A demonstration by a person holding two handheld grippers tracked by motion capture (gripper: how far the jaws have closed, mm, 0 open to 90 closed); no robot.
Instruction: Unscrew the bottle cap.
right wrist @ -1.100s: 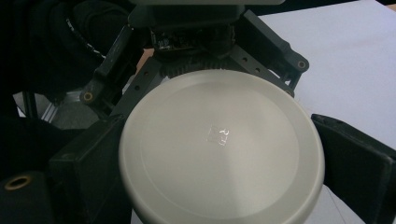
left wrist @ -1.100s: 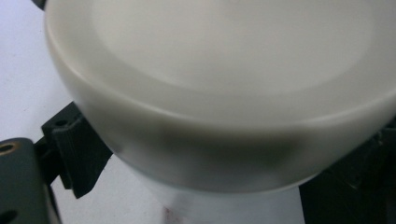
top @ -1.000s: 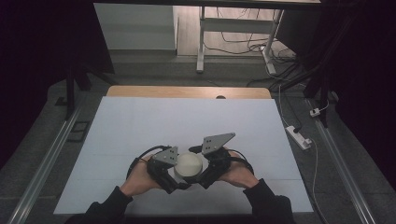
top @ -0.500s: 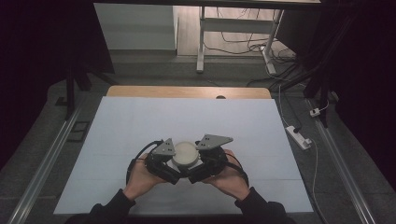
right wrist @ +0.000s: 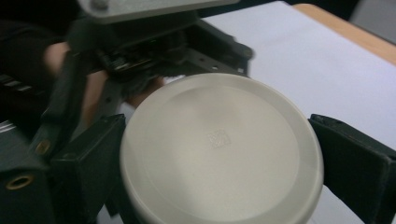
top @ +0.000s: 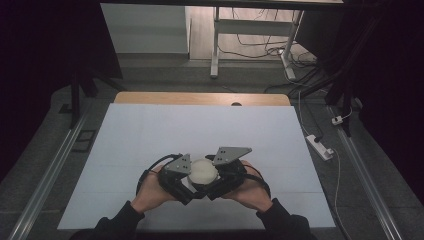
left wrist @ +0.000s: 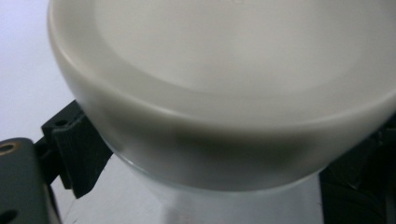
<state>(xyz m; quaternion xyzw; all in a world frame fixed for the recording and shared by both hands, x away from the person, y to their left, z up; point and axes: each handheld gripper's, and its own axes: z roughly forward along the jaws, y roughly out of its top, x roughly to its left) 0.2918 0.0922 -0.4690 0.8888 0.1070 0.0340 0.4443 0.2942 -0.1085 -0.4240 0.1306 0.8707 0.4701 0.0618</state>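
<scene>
White lid (top: 203, 171): on a clear jar, at the table's (top: 150, 130) 6 o'clock edge.
Right gripper (right wrist: 219, 154): jaws pinching the lid's rim.
Left gripper (top: 186, 182): jaws clasping the jar beneath the lid.

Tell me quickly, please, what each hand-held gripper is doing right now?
Left hand-held gripper: shut on the clear jar just below its white lid.
Right hand-held gripper: shut on the white lid.
</scene>
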